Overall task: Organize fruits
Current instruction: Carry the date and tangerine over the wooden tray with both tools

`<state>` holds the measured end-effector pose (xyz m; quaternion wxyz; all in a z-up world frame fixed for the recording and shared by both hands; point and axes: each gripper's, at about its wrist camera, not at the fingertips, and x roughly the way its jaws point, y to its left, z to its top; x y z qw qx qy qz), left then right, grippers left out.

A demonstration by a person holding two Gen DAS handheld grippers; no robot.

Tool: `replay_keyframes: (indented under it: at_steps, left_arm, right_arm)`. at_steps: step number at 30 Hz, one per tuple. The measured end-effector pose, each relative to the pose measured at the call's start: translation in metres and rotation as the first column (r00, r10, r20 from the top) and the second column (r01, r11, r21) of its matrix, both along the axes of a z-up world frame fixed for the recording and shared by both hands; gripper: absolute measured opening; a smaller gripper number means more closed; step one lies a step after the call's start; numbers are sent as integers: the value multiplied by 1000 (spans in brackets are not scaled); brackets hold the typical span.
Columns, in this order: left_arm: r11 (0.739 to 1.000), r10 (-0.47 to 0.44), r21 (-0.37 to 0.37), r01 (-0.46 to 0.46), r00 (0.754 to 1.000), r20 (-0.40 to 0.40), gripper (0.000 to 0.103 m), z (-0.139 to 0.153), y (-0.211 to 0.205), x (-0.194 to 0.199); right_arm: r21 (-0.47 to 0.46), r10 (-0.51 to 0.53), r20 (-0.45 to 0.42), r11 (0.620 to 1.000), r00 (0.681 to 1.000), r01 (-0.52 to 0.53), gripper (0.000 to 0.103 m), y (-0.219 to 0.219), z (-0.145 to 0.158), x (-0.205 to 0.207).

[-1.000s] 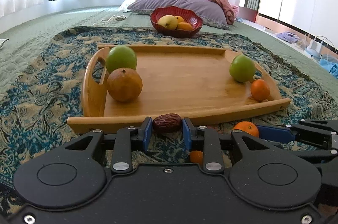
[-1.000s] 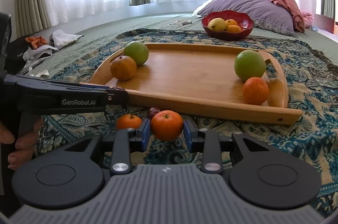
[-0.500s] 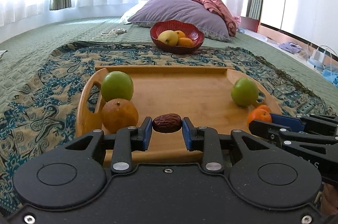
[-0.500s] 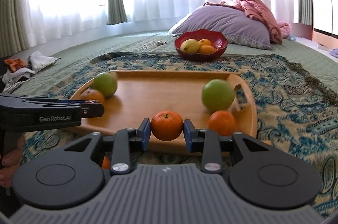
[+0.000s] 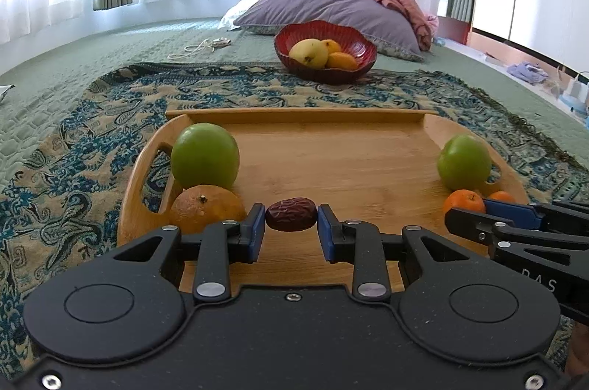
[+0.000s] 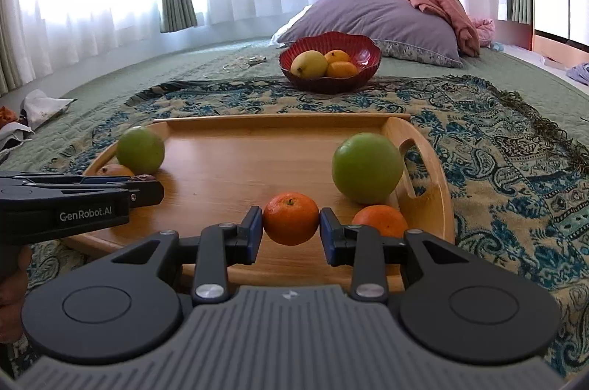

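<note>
My left gripper [image 5: 291, 222] was clamped on a dark, wrinkled date [image 5: 291, 215], its blue pads pressed against both ends, and it hung over the near part of the wooden tray [image 5: 331, 165]. Just to the left of its left finger lay a dull orange [image 5: 206, 210], with a green apple [image 5: 204, 155] touching it from behind. Far off to the right of the jaws stood a second green apple [image 5: 464, 162] by the tray's handle.

My right gripper [image 6: 291, 225] held a small tangerine [image 6: 291, 218] squarely between its pads — also above the tray's near edge. Just beyond its right finger a second tangerine [image 6: 380, 220] rested on the tray, the green apple close behind that one. My left tool reached in from the left side of this view, its tip near the other apple.

Straight ahead of both tools, past the tray on the patterned blanket [image 6: 515, 147], sat a red bowl [image 6: 329, 63] holding yellow fruit [image 6: 308, 63] — well apart from the tray.
</note>
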<state>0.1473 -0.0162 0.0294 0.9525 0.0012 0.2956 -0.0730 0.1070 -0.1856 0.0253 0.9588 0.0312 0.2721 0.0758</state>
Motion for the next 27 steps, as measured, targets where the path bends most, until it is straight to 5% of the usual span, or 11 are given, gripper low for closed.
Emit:
replay_keyframes:
  at_steps: [27]
  left_arm:
    - [1000,6,25,-5,999,-32,29,-18,-7,11]
  right_arm:
    - [-37,-10,-32,999,999,9,38,6,-12,14]
